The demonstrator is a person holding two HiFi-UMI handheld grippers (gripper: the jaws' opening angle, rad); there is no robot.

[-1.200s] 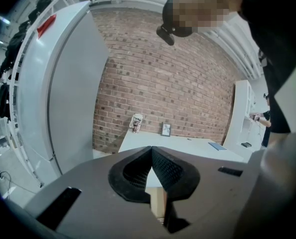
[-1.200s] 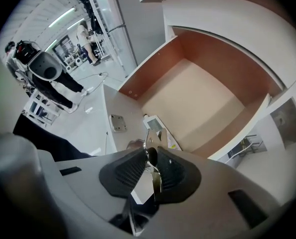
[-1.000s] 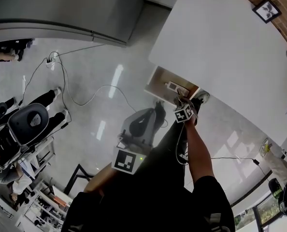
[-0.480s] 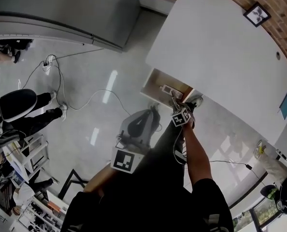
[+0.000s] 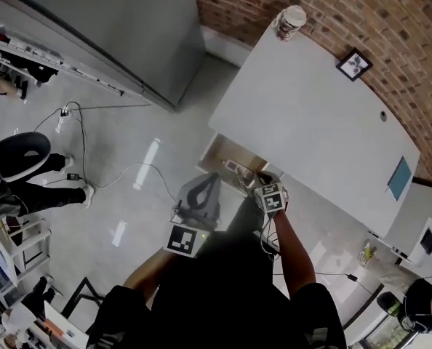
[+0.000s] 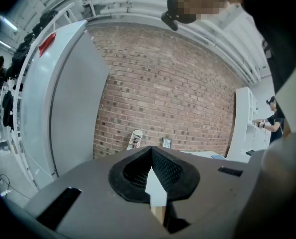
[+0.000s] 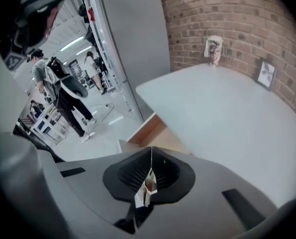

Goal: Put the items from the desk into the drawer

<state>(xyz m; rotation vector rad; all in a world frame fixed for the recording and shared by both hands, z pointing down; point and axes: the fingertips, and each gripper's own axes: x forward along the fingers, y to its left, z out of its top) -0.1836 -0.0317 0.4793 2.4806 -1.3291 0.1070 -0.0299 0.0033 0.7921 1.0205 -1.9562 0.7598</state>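
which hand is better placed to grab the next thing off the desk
Right. The right gripper sits at the desk edge by the open drawer, jaws just closed on nothing. The left gripper hangs over the floor, farther from the desk.

"Where did the drawer (image 5: 223, 155) sit?"
"Open under the desk's (image 5: 310, 122) near edge (its left end)."
"And on the desk?"
"A cup (image 5: 291, 22) at the far-left corner, with a picture frame (image 5: 353, 65) to its right by the wall (image 5: 390, 20)."
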